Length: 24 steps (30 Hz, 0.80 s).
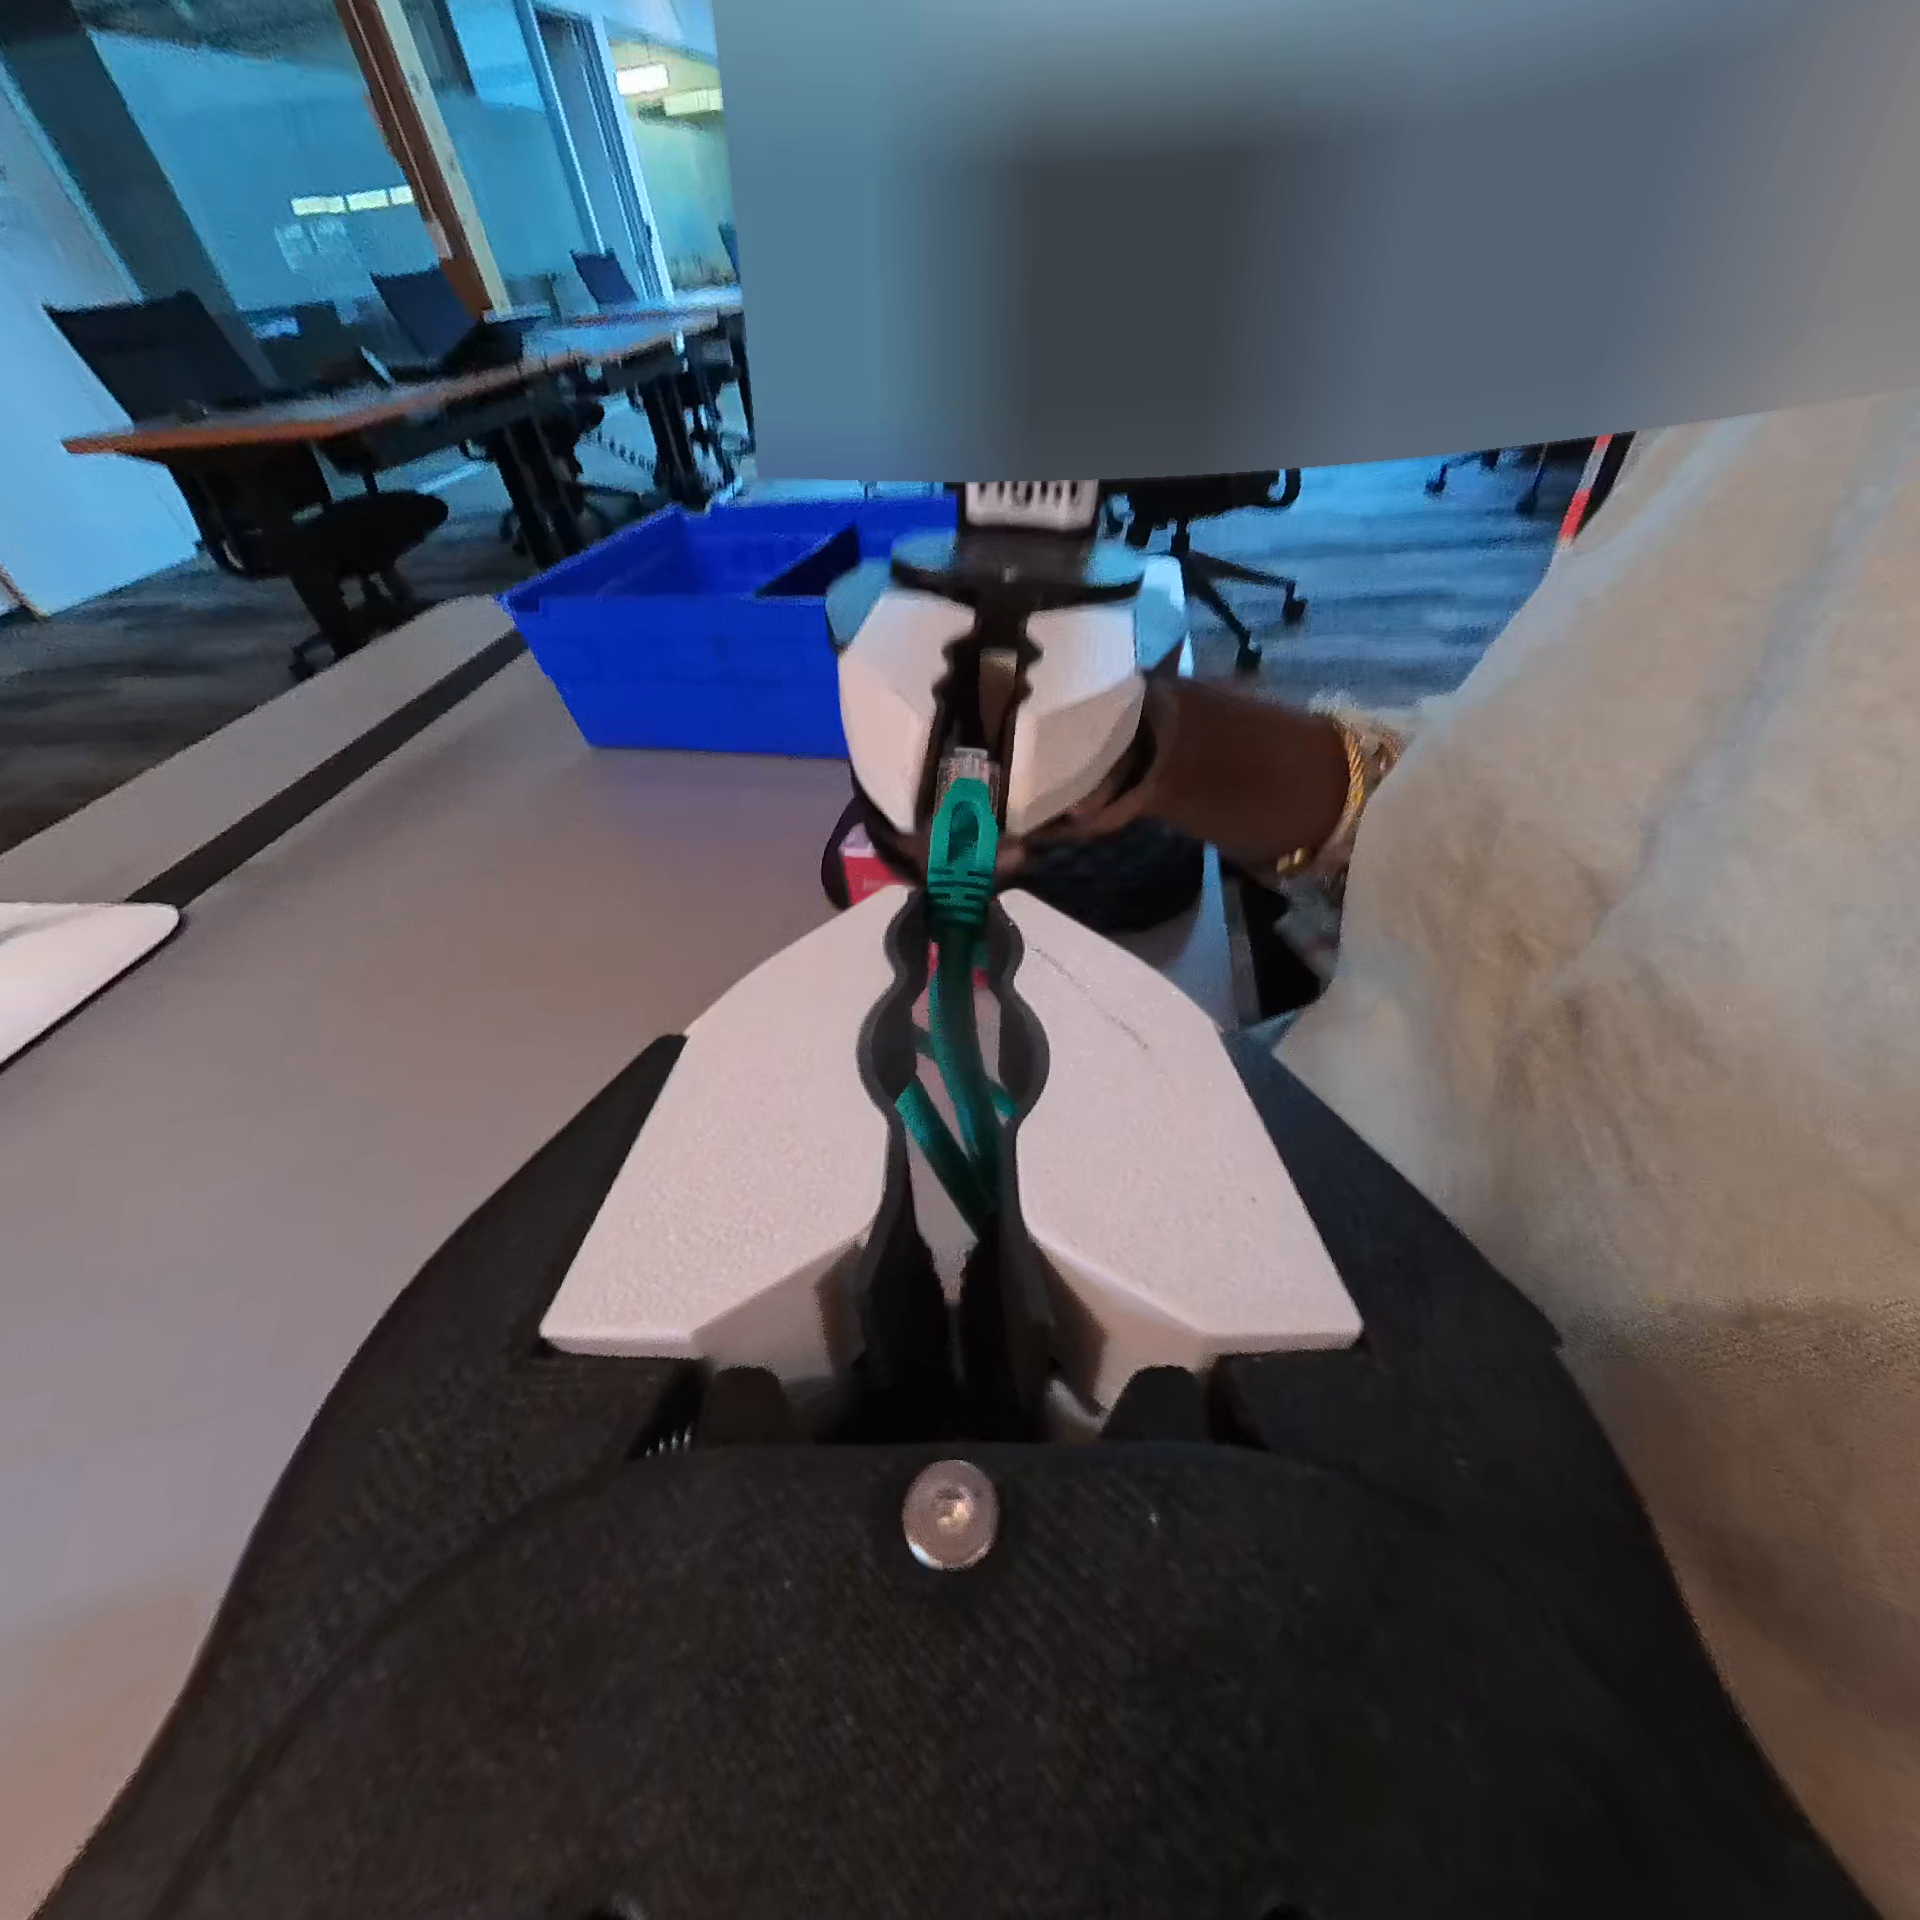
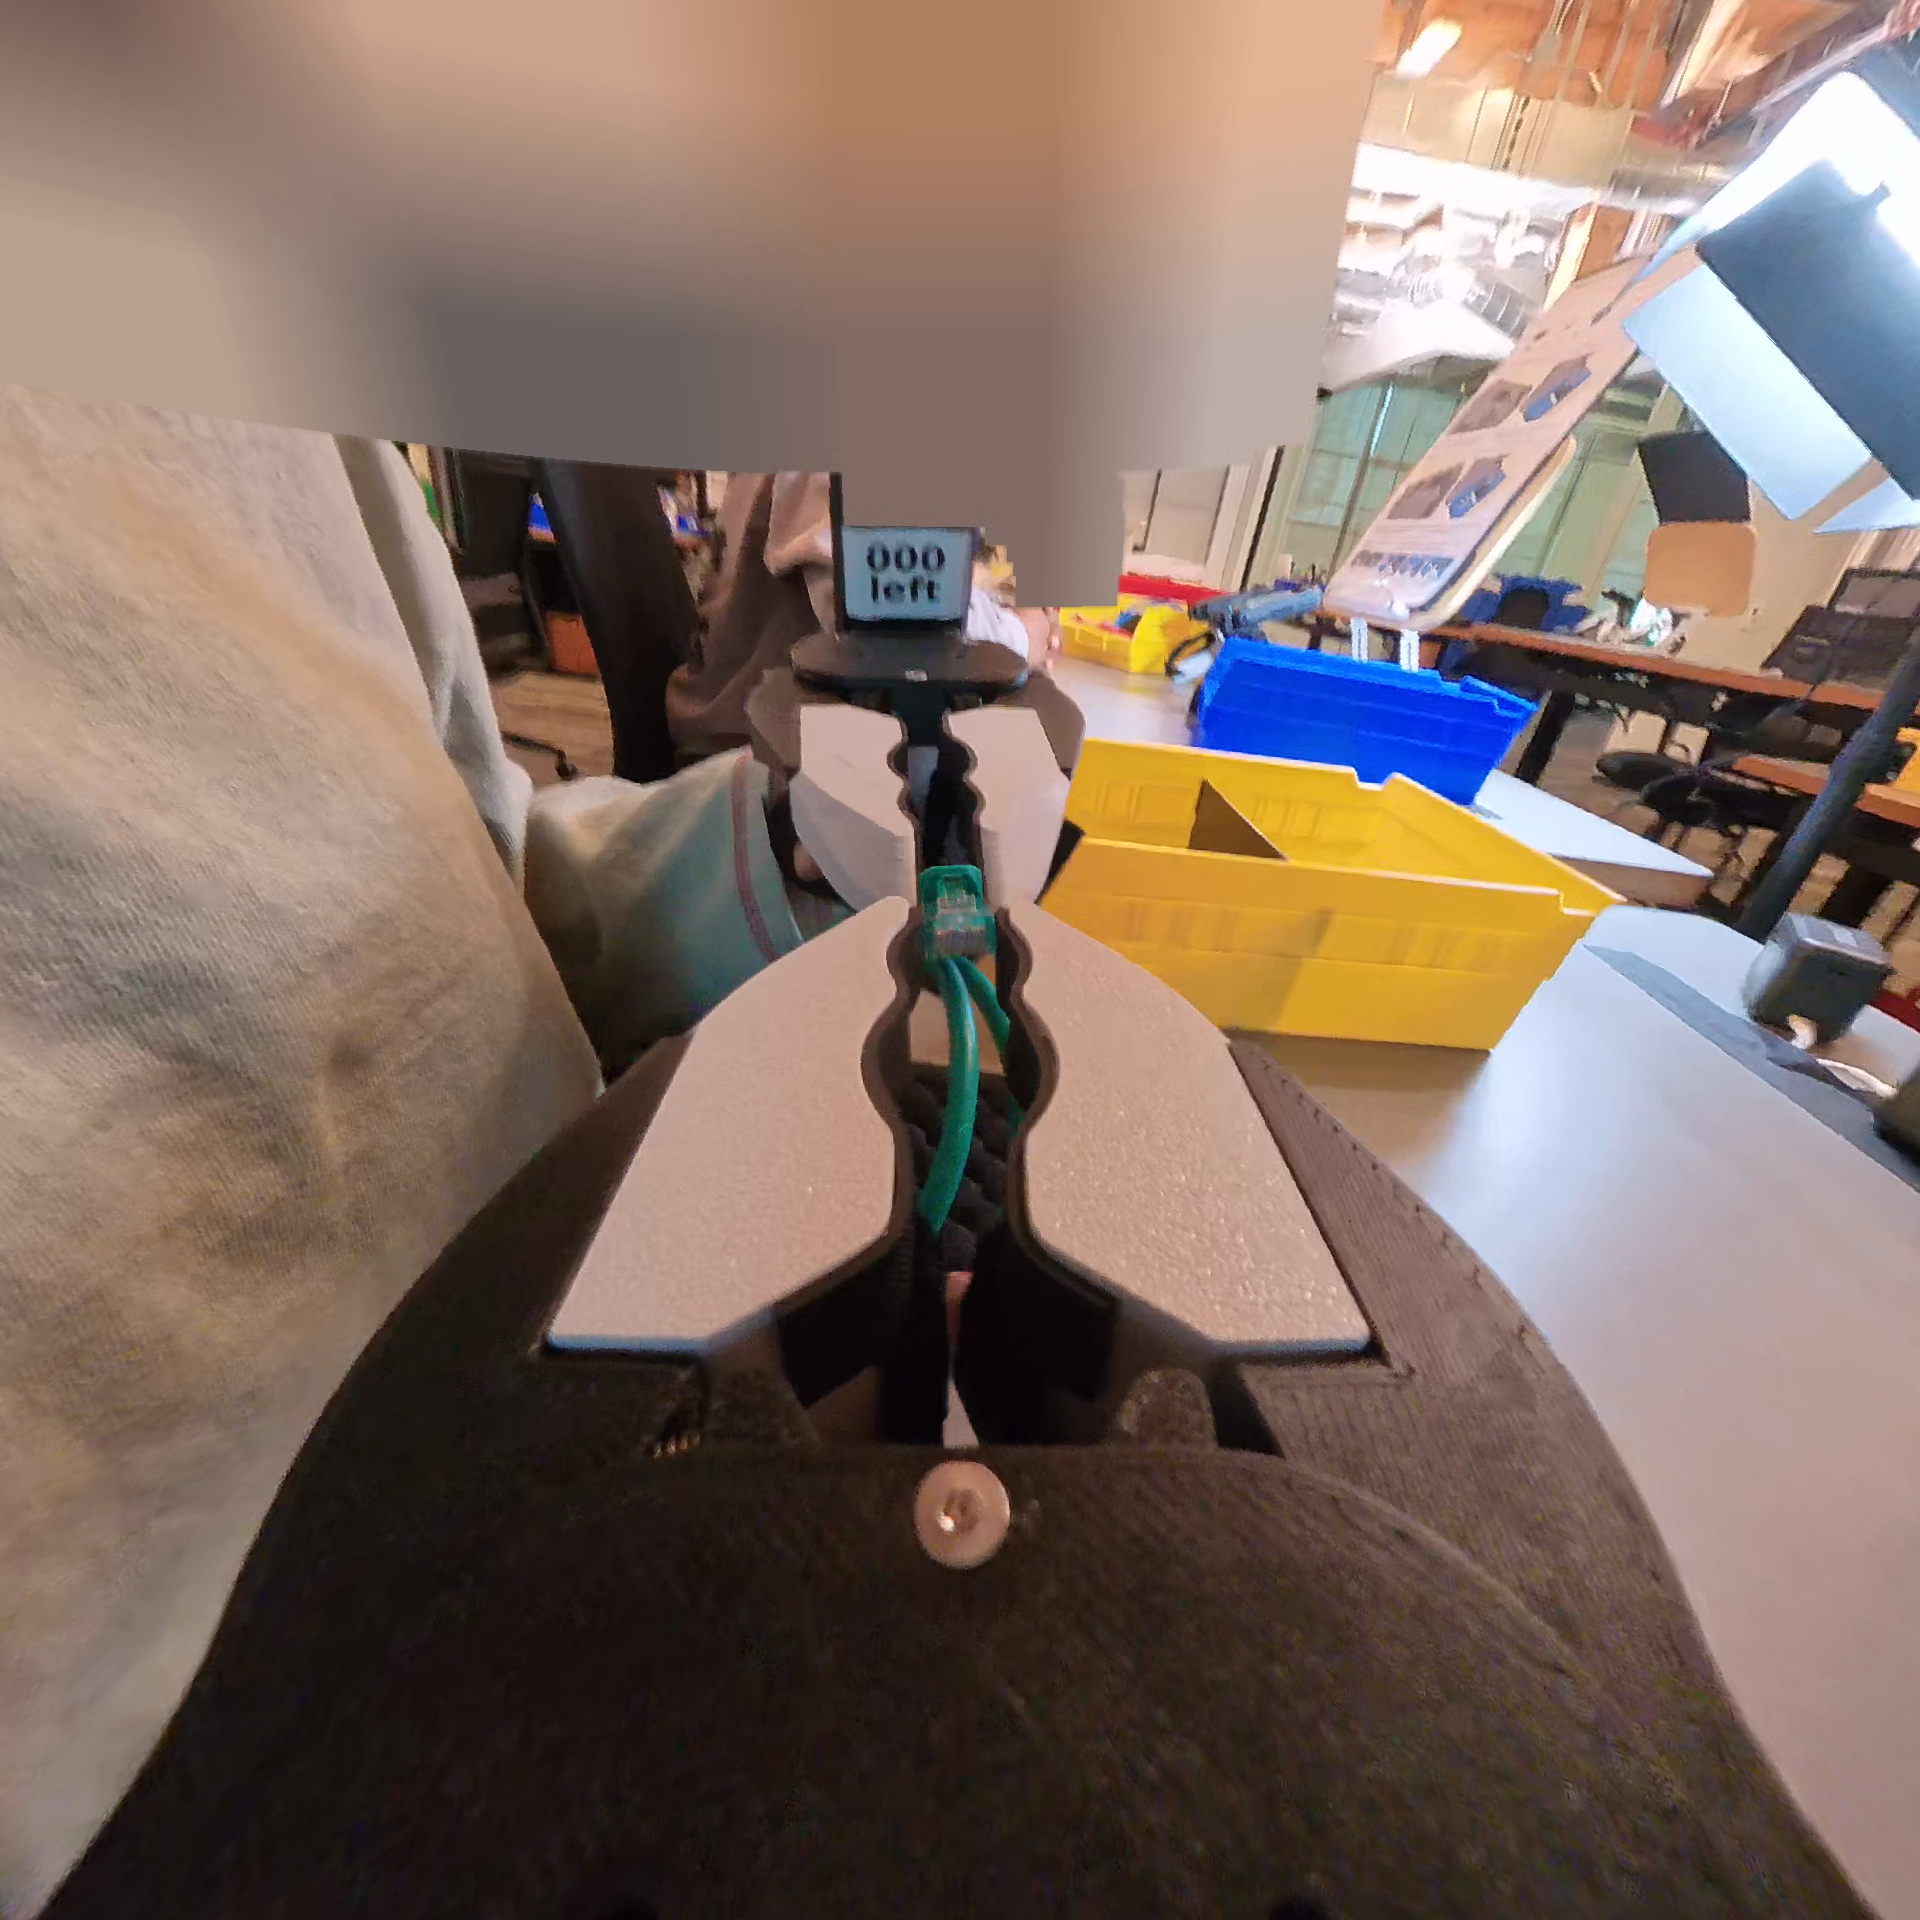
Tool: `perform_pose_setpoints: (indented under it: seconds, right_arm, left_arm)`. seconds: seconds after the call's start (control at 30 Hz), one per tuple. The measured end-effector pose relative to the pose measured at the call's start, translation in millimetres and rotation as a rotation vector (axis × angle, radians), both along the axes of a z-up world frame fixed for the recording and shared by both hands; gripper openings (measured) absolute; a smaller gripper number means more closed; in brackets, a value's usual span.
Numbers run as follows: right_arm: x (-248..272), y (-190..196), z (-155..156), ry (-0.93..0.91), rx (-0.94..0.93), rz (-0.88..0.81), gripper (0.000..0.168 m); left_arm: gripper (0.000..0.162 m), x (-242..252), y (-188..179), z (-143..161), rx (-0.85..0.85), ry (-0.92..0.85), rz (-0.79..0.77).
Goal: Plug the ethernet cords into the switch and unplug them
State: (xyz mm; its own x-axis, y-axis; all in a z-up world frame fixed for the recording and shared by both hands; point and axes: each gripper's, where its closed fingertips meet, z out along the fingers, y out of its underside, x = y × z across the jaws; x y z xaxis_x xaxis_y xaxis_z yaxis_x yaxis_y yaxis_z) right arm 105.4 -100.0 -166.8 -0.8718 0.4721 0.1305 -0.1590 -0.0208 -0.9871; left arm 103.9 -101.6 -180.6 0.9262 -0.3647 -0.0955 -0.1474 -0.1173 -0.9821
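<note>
Left gripper (image 1: 961, 914): fingers closed on green ethernet cord (image 1: 961, 862) at its boot, plug pointing forward toward the opposite tool.

Right gripper (image 2: 956, 914): fingers closed on the same green cord's other plug (image 2: 953, 914), cable looping back between the fingers.

Both tools raised above the grey table (image 1: 416, 935), facing tip to tip, probably to carry or re-grip the cord.

Switch: not in view.

Blue bin (image 1: 686, 644) at far table edge; yellow bin (image 2: 1309, 914) beside right tool.
</note>
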Motion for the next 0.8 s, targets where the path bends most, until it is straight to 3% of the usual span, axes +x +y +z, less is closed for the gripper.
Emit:
perform_pose_setpoints:
  seconds: [0.03, 0.1, 0.17, 0.3, 0.4, 0.57, 0.8]
  right_arm:
    - [1, 5, 2, 0.007, 0.034, -0.027, 0.021]
    - [5, 23, 10, 0.043, 0.092, -0.107, 0.053]
    - [11, 51, 7, 0.042, 0.211, -0.199, 0.068]
    - [24, 111, -33, -0.124, 0.46, -0.347, 0.085]
    - [36, 135, -76, -0.275, 0.573, -0.319, 0.1]
    - [29, 133, -110, -0.431, 0.649, -0.233, 0.107]
    - [20, 130, -121, -0.707, 1.14, -0.194, 0.098]
  left_arm:
    - [0.01, -2, -1, -3, -0.032, 0.033, 0.014]
    - [0.01, -9, -5, -8, -0.094, 0.091, 0.052]
    - [0.01, -14, -10, -12, -0.129, 0.126, 0.066]
    - [0.01, -16, -11, -17, -0.15, 0.147, 0.074]
    - [0.01, -13, -7, -22, -0.157, 0.142, 0.062]
    - [0.01, -11, -3, -33, -0.216, 0.166, 0.056]
    - [0.011, -15, -1, -38, -0.226, 0.18, 0.074]
